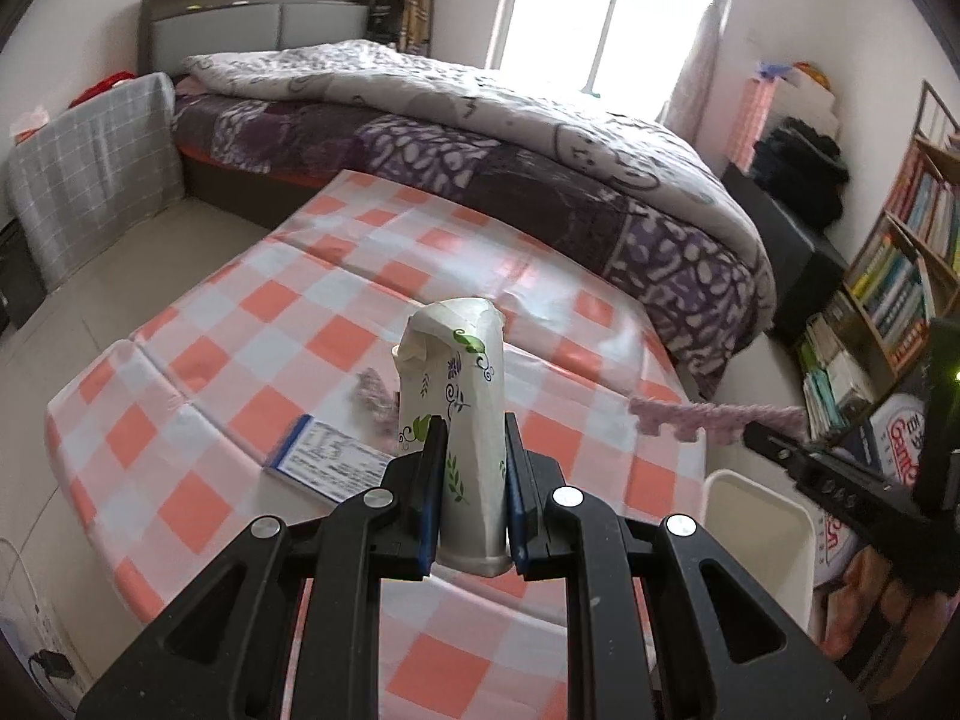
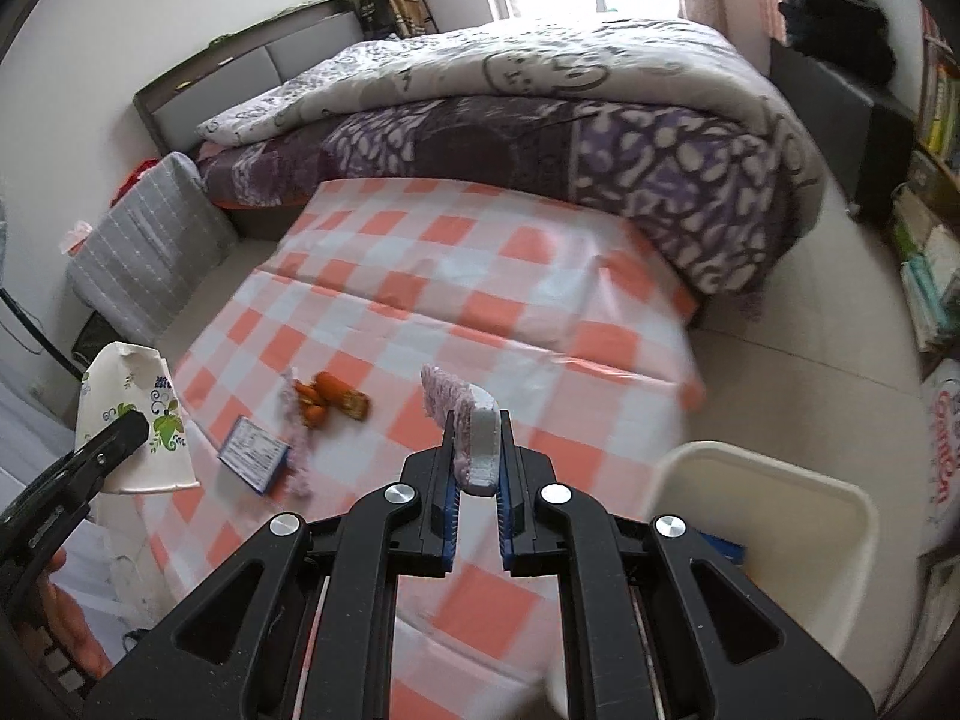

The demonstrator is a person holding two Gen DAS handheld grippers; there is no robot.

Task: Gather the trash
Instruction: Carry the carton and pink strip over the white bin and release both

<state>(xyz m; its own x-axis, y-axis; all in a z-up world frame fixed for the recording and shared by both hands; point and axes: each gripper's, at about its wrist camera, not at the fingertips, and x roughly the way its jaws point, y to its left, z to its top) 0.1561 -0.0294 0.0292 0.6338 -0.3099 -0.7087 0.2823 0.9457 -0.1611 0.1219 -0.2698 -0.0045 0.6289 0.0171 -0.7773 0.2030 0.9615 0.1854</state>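
Pinching: left fingers crushed cup, right fingers pink sponge; bin beside table.

A table draped in an orange-and-white checked cloth stands beside a bed heaped with a purple patterned quilt. Bookshelves line the wall; a bright window lights the room.

1. Left tool: fingers level, pointing forward, jaws closed on a crushed cup standing upright between the pads.
2. Right tool: fingers level, jaws pinching a pad that sticks out past the tips.
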